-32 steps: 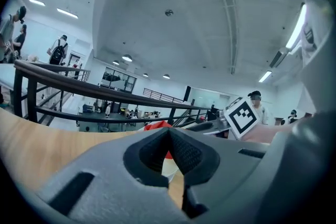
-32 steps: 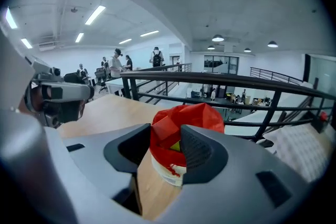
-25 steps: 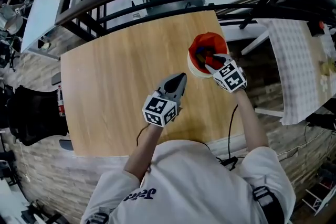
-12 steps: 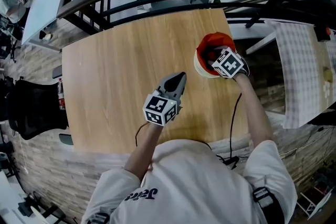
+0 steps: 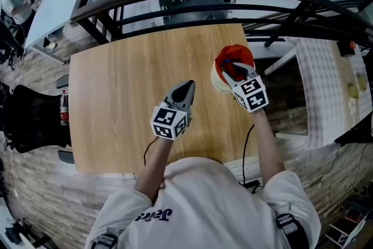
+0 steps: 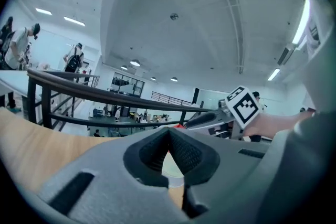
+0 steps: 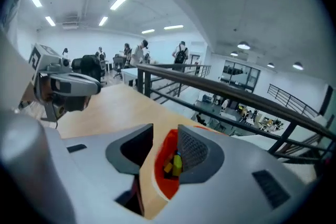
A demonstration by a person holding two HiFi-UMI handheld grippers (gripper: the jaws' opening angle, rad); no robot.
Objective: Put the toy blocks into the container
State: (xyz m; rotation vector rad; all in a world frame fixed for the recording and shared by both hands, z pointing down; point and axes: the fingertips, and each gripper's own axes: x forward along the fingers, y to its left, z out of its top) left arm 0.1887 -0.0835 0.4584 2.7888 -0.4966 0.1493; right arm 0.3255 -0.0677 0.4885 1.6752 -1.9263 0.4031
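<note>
Since the bench shows no loose pieces and coloured blocks sit inside the red container, the task looks done. Over its rim, the right tongs, apart and empty, have just been narrowing; the left tongs are closed on nothing.

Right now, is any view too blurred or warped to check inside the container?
Head view: sharp, evenly lit, edges bowed, container partly covered. Right gripper view: strong fisheye, dark corners, yet blocks inside read clearly. Left gripper view: fisheye, container mostly hidden.

Cool, even light from ceiling strip lamps leaves soft shadows; both gripper views bend and darken toward their rims.
</note>
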